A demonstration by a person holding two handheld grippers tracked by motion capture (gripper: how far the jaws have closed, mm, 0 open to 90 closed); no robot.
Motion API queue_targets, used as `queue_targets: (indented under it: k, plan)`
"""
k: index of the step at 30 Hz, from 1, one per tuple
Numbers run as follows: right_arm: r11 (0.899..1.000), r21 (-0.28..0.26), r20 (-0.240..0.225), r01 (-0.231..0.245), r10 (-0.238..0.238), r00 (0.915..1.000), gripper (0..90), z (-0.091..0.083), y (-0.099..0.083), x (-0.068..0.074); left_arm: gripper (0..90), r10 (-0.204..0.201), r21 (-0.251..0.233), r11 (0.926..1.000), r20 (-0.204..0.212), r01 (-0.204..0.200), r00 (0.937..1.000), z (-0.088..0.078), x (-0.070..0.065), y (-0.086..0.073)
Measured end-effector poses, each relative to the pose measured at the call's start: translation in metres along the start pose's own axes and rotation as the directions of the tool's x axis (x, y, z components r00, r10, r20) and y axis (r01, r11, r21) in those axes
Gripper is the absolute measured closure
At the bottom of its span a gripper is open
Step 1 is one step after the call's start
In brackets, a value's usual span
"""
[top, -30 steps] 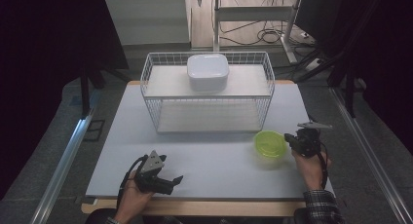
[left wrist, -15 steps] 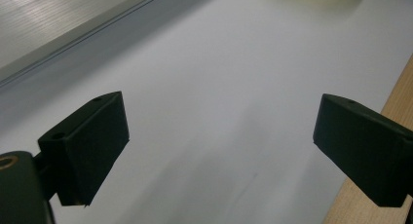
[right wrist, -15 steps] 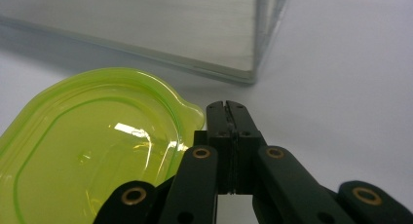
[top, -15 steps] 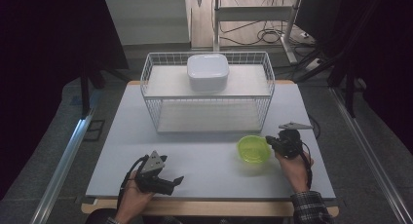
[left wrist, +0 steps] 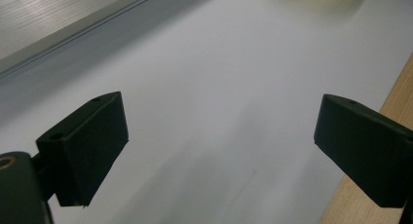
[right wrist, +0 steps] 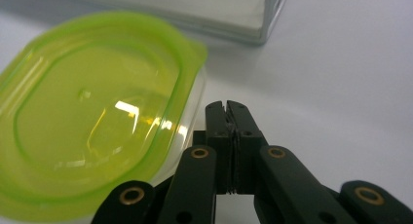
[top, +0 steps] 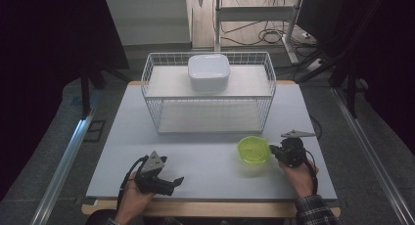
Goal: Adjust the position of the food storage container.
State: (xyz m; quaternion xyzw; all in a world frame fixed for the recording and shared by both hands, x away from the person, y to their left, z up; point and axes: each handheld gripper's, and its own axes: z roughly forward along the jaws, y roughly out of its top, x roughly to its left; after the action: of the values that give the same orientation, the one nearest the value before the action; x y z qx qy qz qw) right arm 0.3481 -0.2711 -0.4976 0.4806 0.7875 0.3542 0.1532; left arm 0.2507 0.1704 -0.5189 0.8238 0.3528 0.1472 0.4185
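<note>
Sliding leftward since a second ago, the right tongs [top: 275,151] and green-lidded container [top: 254,150] now sit mid-desk [top: 205,151] before the wire basket [top: 209,95] from above. Left tongs [left wrist: 219,146] gape wide over bare desk. Right tongs [right wrist: 226,107] are pressed together, gripping nothing, beside the container's wall; whether they touch it is unclear.

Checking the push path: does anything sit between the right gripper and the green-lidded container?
Nothing visible does. The right gripper, jaws shut, sits right beside the green-lidded container; actual contact is unclear. The wire rack stands farther back.

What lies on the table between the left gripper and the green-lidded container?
Nothing: in the high view, bare grey table separates the left gripper from the clear container with the green lid.
</note>
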Motion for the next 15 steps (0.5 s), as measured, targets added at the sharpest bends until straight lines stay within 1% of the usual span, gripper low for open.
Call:
queue_targets:
  k: [1, 6, 10, 13, 15]
  plan:
    - [1.000, 0.003, -0.003, -0.003, 0.003, 1.0000, 88.7, 0.000, -0.002, 0.000, 5.0, 0.002, 0.001, 1.0000, -0.001, -0.002, 1.0000, 0.000, 0.000, 0.000]
    - [1.000, 0.017, -0.068, -0.022, 0.023, 0.9974, 88.7, 0.004, -0.006, -0.001, 5.0, 0.005, 0.003, 1.0000, -0.002, -0.005, 1.0000, 0.000, 0.000, 0.000]
    - [1.000, 0.011, -0.091, -0.014, 0.015, 0.9957, 88.7, 0.007, -0.006, 0.003, 5.0, 0.006, 0.008, 1.0000, -0.002, -0.006, 1.0000, 0.001, 0.000, 0.000]
    - [1.000, 0.013, -0.110, -0.020, 0.022, 0.9937, 88.7, 0.009, -0.005, 0.007, 5.0, 0.009, 0.010, 0.9999, -0.002, -0.009, 1.0000, 0.001, -0.001, 0.000]
    - [1.000, 0.016, -0.127, -0.012, 0.014, 0.9919, 88.7, 0.013, -0.004, 0.010, 5.0, 0.011, 0.012, 0.9999, -0.003, -0.011, 0.9999, 0.002, -0.001, 0.000]
